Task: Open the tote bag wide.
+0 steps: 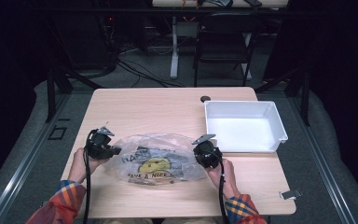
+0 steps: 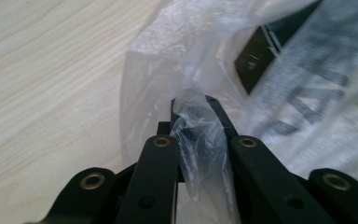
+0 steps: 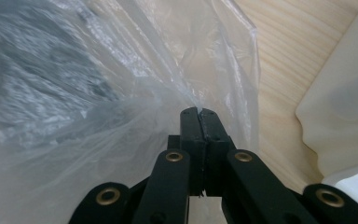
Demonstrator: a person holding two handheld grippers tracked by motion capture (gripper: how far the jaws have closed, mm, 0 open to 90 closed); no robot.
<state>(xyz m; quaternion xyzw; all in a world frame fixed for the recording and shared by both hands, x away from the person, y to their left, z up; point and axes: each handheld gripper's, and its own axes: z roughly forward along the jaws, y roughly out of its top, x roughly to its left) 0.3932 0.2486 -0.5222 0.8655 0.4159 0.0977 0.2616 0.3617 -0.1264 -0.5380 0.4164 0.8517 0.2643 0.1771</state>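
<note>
Both tongs are pressed together on film. My left gripper pinches a bunched fold of the clear plastic bag; its jaws stand slightly parted by the crumpled film between them. My right gripper has its jaws fully closed, with a thin edge of the same bag caught at the tips.

In the high view, the left gripper grips the bag's left end and the right gripper grips its right end. The bag lies flat on the wooden table, near the front edge. A yellow smiley print faces up at its centre, with dark contents visible through the film.

Relative to the bag, the white bin stands to the right and slightly farther back, close to the right-hand grip, and it holds nothing I can see. A small dark disc lies well behind the bag.

Step in hand, as I judge it: two-point grip secured, lift not yet begun. Next move calls for raising both ends evenly, keeping the film taut enough that the contents stay cradled, then carrying toward the bin. Thin film may slip or tear under uneven pull.
</note>
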